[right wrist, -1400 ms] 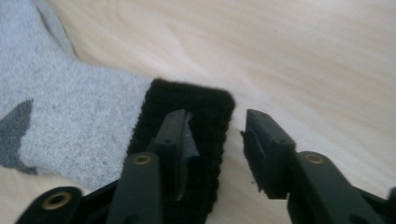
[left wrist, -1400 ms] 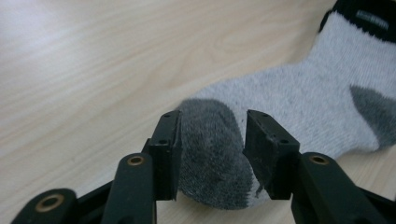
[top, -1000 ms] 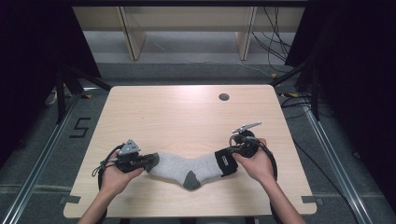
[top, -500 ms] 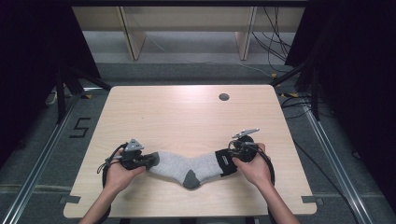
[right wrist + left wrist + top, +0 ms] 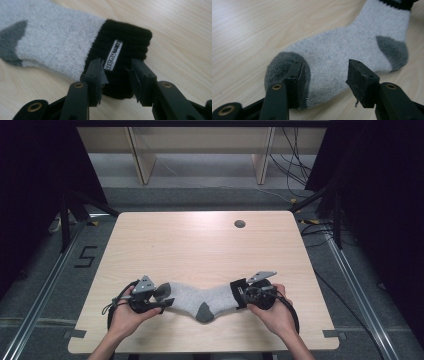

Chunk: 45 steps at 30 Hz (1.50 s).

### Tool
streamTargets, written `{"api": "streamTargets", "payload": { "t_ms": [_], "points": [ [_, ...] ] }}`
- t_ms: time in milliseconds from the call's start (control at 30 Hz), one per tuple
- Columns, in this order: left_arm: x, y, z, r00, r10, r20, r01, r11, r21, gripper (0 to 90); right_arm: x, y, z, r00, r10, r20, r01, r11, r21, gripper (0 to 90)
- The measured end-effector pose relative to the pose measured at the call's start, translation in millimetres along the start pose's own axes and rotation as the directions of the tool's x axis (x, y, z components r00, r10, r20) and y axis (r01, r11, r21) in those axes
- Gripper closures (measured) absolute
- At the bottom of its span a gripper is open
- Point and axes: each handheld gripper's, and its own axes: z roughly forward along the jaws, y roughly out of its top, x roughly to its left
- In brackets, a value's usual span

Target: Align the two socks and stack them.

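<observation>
Black jaws of the left claw [image 5: 325, 82] are spread wide apart over the dark grey toe of a grey sock [image 5: 200, 298], with one jaw touching the toe and the other off to the side. The right claw [image 5: 116, 75] is partly closed around the sock's black cuff [image 5: 125, 52]. The sock lies flat near the front edge of the wooden desk [image 5: 200, 245], between the two hands.

We see one light grey sock [image 5: 200, 297] lying flat near the front edge of the worktop [image 5: 210, 245], bent at its dark grey heel, dark grey toe leftward, black ribbed cuff with a small white label rightward.
</observation>
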Motion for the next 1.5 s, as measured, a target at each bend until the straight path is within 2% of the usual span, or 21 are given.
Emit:
{"api": "streamTargets", "payload": {
  "t_ms": [33, 67, 267, 500, 667, 833, 967, 1000, 1033, 1067, 1100, 1167, 1233, 1267, 1300, 1333, 1367, 1400, 1433, 1467, 1500],
  "points": [
    [-0.3, -1.1, 3.7, 0.9998, -0.005, -0.018, 0.006, 0.9998, 0.017, 49.8, 0.5, -1.0, 2.8, 0.9999, -0.010, 0.010, 0.010, 1.000, 0.004, 60.6],
    [1.6, -1.8, 5.8, 0.9992, 0.019, -0.034, -0.017, 0.9985, 0.053, 50.9, 1.5, -1.5, 4.5, 0.9998, -0.016, 0.009, 0.016, 1.000, 0.014, 60.3],
    [8.9, 1.0, 16.3, 0.9982, 0.000, -0.061, 0.005, 0.9966, 0.082, 53.2, 1.6, 0.1, 10.5, 0.9996, -0.019, 0.022, 0.019, 1.000, 0.020, 58.9],
    [21.8, 7.8, 22.4, 0.9910, 0.008, -0.133, 0.006, 0.9939, 0.110, 52.6, 2.6, 9.4, 20.0, 0.9989, -0.021, 0.042, 0.021, 1.000, 0.010, 58.1],
    [34.3, 12.2, 28.2, 0.9861, -0.017, -0.165, 0.032, 0.9953, 0.092, 52.3, 2.9, 20.1, 28.5, 0.9981, -0.015, 0.059, 0.014, 1.000, 0.005, 57.9],
    [46.8, 20.9, 37.5, 0.9800, -0.025, -0.197, 0.044, 0.9950, 0.089, 52.4, 4.7, 25.8, 35.2, 0.9972, 0.002, 0.075, -0.001, 1.000, -0.010, 57.8],
    [47.9, 24.2, 40.8, 0.9779, -0.023, -0.208, 0.041, 0.9956, 0.084, 51.8, 3.7, 29.2, 38.2, 0.9959, 0.009, 0.090, -0.008, 1.000, -0.013, 57.8],
    [47.2, 24.4, 40.1, 0.9776, -0.026, -0.209, 0.041, 0.9968, 0.069, 51.4, 3.3, 29.5, 38.4, 0.9955, 0.004, 0.095, -0.003, 1.000, -0.013, 57.8],
    [47.6, 25.0, 36.4, 0.9777, -0.009, -0.210, 0.023, 0.9976, 0.065, 50.7, 2.6, 29.8, 37.9, 0.9963, 0.006, 0.086, -0.006, 1.000, -0.008, 57.7],
    [45.7, 25.4, 34.5, 0.9765, -0.032, -0.213, 0.037, 0.9991, 0.018, 51.0, 1.9, 30.1, 37.4, 0.9965, 0.005, 0.084, -0.004, 1.000, -0.008, 57.4],
    [44.5, 26.2, 30.6, 0.9754, -0.031, -0.218, 0.031, 0.9995, -0.001, 52.1, 1.1, 30.5, 36.1, 0.9970, 0.013, 0.076, -0.013, 1.000, -0.007, 56.9],
    [40.3, 28.4, 24.2, 0.9795, -0.038, -0.198, 0.030, 0.9986, -0.044, 55.1, -2.1, 31.1, 31.7, 0.9983, 0.019, 0.055, -0.017, 0.999, -0.039, 57.2],
    [37.9, 29.3, 23.9, 0.9851, -0.038, -0.168, 0.029, 0.9978, -0.060, 59.5, -2.7, 32.0, 22.5, 0.9955, 0.041, 0.085, -0.035, 0.997, -0.075, 61.5],
    [37.8, 30.0, 24.4, 0.9856, -0.037, -0.165, 0.030, 0.9986, -0.043, 59.9, -3.0, 32.3, 18.9, 0.9934, 0.055, 0.100, -0.046, 0.995, -0.085, 63.4],
    [39.7, 30.6, 23.7, 0.9811, -0.030, -0.191, 0.025, 0.9994, -0.026, 60.2, -5.6, 32.9, 16.7, 0.9922, 0.050, 0.115, -0.039, 0.995, -0.095, 63.9],
    [42.1, 30.8, 23.2, 0.9756, -0.049, -0.214, 0.043, 0.9985, -0.035, 60.2, -9.9, 32.9, 16.1, 0.9901, 0.053, 0.130, -0.040, 0.994, -0.105, 63.9],
    [46.8, 30.7, 21.2, 0.9740, -0.067, -0.217, 0.061, 0.9976, -0.033, 59.8, -13.7, 33.0, 15.5, 0.9874, 0.085, 0.134, -0.072, 0.992, -0.102, 63.3],
    [50.5, 29.5, 20.6, 0.9647, -0.110, -0.239, 0.099, 0.9934, -0.058, 58.9, -18.6, 32.7, 15.9, 0.9866, 0.103, 0.126, -0.090, 0.991, -0.102, 62.4],
    [54.5, 28.4, 19.6, 0.9607, -0.133, -0.244, 0.122, 0.9906, -0.062, 57.0, -21.7, 32.4, 16.7, 0.9808, 0.162, 0.108, -0.150, 0.983, -0.108, 60.6],
    [58.1, 27.4, 18.5, 0.9582, -0.145, -0.246, 0.135, 0.9892, -0.058, 55.5, -25.1, 32.7, 17.3, 0.9795, 0.180, 0.090, -0.171, 0.980, -0.106, 58.4],
    [64.2, 25.2, 17.6, 0.9531, -0.172, -0.249, 0.163, 0.9849, -0.059, 54.5, -27.1, 33.3, 18.5, 0.9776, 0.195, 0.078, -0.187, 0.977, -0.106, 57.3]
  ]
}}
